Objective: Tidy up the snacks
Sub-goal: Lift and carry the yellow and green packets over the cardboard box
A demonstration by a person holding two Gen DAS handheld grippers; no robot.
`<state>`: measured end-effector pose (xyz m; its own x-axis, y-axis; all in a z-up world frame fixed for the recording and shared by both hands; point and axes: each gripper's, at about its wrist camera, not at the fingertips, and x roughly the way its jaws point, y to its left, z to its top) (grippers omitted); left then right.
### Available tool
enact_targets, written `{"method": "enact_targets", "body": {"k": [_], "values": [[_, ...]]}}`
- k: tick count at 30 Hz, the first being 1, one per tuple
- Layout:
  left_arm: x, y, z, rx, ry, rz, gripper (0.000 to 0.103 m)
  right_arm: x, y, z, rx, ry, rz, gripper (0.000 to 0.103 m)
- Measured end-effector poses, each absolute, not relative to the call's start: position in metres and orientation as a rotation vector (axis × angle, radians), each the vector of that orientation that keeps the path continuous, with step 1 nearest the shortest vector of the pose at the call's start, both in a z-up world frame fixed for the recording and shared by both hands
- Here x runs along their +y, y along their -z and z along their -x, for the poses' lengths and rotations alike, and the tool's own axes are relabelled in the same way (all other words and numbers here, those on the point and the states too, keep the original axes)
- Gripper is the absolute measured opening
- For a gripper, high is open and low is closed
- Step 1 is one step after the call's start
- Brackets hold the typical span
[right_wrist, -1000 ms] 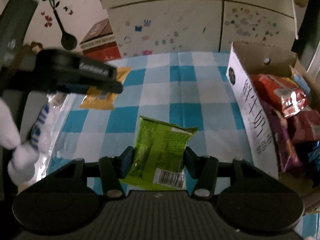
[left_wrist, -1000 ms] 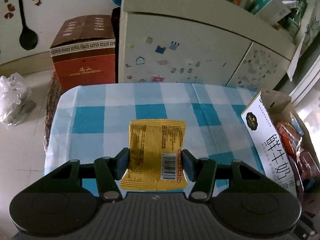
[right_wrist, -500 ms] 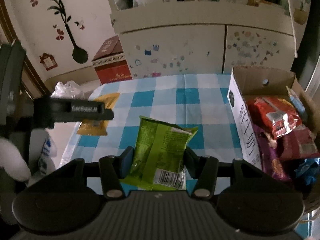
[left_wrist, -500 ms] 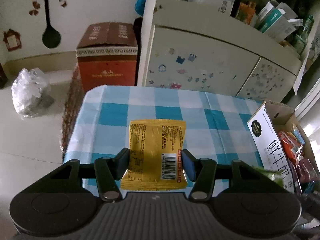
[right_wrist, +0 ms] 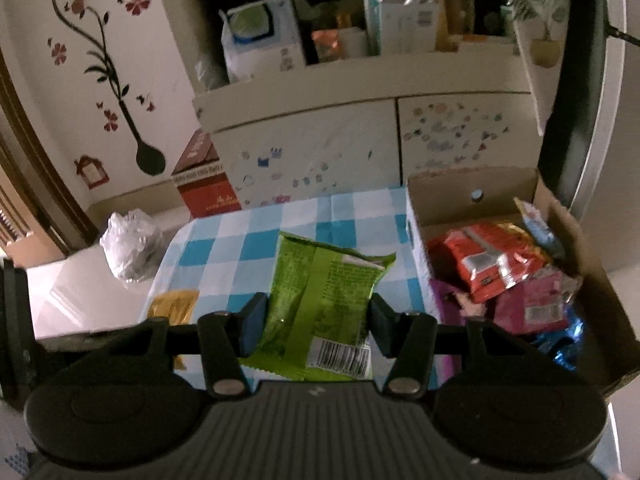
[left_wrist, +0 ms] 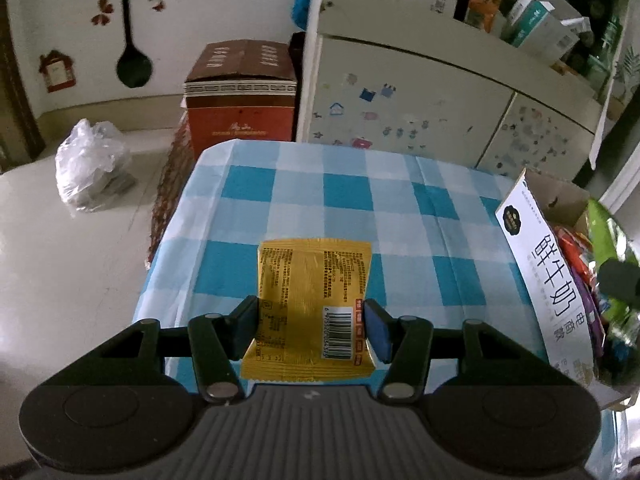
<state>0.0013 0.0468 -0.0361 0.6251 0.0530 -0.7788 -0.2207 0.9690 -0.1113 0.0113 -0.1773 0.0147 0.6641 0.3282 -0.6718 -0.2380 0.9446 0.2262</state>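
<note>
Above the blue-checked cloth surface, the left tool pinches a flat, crinkled yellow foil snack packet. The right tool clamps a puffy green plastic snack bag beside the open cardboard box; only the right wrist view shows the box's glossy wrappers clearly.

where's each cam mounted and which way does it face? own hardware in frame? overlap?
Left wrist: on left gripper, facing along its fingers over the checked table to the cabinet; grips yellow packet.
Right wrist: on right gripper, same heading, higher; grips green packet; snack box at right.
Shared: table, cabinet, box, red carton, both packets.
</note>
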Motion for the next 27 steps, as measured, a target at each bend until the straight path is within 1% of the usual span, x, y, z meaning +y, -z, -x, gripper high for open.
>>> {"method": "enact_targets", "body": {"k": [5, 11, 19, 27], "values": [[0.034, 0.029, 0.003, 0.884, -0.172, 0.235, 0.061, -0.186, -0.021, -0.012, 0.766, -0.315, -0.12, 0.054], [0.001, 0.017, 0.001, 0.884, -0.141, 0.244, 0.061, -0.203, -0.031, -0.012, 0.738, -0.311, -0.13, 0.054], [-0.058, -0.001, -0.009, 0.867, -0.025, 0.243, 0.061, -0.258, -0.048, -0.01, 0.69, -0.25, -0.2, 0.054], [-0.112, -0.013, -0.019, 0.858, 0.091, 0.232, 0.061, -0.318, -0.05, -0.016, 0.691, -0.147, -0.307, 0.054]]}}
